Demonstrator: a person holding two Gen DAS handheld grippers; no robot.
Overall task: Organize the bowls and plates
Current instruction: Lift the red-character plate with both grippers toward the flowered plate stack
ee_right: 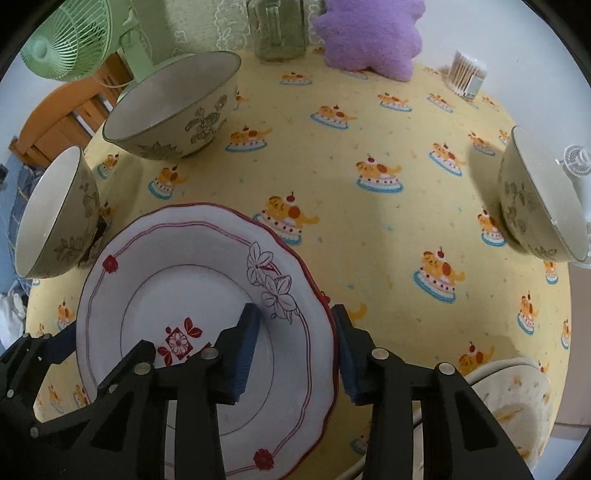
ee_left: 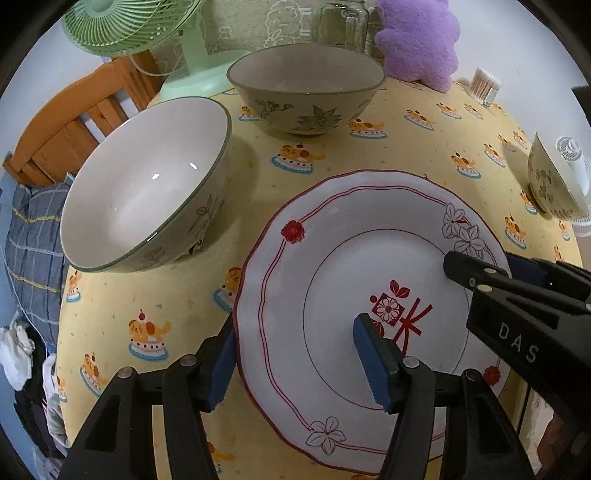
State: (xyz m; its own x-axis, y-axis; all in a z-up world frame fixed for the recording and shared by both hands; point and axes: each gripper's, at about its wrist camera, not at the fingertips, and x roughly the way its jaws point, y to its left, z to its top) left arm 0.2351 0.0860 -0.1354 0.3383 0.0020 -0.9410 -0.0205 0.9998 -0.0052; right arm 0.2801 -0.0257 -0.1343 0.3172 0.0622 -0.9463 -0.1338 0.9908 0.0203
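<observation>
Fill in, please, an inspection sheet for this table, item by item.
Surface: yellow cloth with cake print; no spills seen.
Job's things: plate flat at the front; three floral bowls upright and apart; pale dish at the near right edge.
Clutter: green fan, jar, purple plush, swab box, all at the back.
Grippers: left gripper jaws apart, astride the plate's left rim; right gripper astride its right rim, grip unclear.
Cables: thin cord beside the fan.
Surroundings: wooden frame and checked fabric at left.
</observation>
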